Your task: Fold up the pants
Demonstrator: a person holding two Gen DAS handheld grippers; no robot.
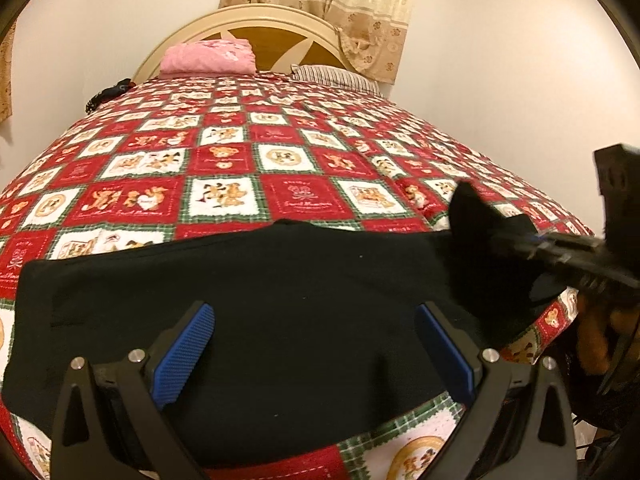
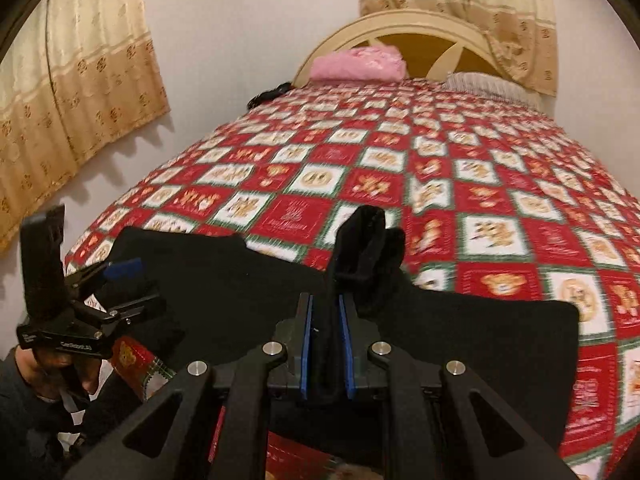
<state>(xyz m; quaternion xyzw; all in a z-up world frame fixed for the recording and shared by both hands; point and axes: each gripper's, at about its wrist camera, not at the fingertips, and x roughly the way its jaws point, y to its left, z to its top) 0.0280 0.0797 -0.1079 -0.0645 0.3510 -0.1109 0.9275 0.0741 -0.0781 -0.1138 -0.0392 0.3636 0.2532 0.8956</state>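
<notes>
On the quilt, near its front edge, one pair of black pants lay spread flat. Left of the pants' middle, the left gripper hovered just above the cloth, jaws spread wide, nothing between its two blue pads. At the pants' right end, the right gripper was pinching one bunched-up fold of the fabric, pulled up off the quilt. Far behind the pants, at the headboard: one pink folded bundle, then one striped pillow. Two curtains hung on the wall. One hand gripped the left gripper's handle.
</notes>
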